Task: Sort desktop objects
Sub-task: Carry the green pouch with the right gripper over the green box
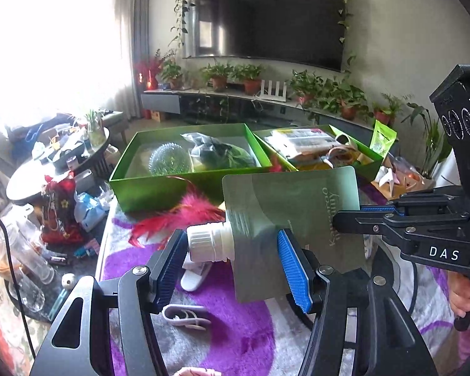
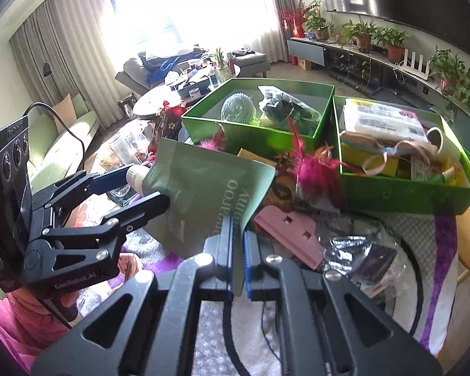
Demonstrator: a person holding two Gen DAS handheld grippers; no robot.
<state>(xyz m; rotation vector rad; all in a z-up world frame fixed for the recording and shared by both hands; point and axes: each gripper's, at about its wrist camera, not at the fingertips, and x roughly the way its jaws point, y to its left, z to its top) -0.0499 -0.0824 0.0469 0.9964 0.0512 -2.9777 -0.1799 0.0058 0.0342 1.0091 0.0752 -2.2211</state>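
A flat grey-green pouch (image 1: 291, 206) with a white screw cap (image 1: 208, 242) hangs in the air above the purple table cloth. My right gripper (image 2: 238, 260) is shut on the pouch's edge (image 2: 203, 194); it enters the left wrist view from the right (image 1: 347, 217). My left gripper (image 1: 232, 269) stands open around the pouch's cap end, its blue pads (image 1: 293, 269) either side of it without a firm pinch. In the right wrist view the left gripper (image 2: 153, 185) straddles the cap. Two green boxes (image 1: 159, 185) (image 2: 391, 188) stand behind.
The left box holds a clear spiky ball (image 1: 169, 158) and a dark bag (image 1: 222, 153); the right box holds packets and ribbon (image 2: 379, 153). Pink feathers (image 1: 185, 216), white clips (image 1: 185, 316), a pink clip (image 2: 291, 232) and foil wrappers (image 2: 360, 250) lie on the cloth.
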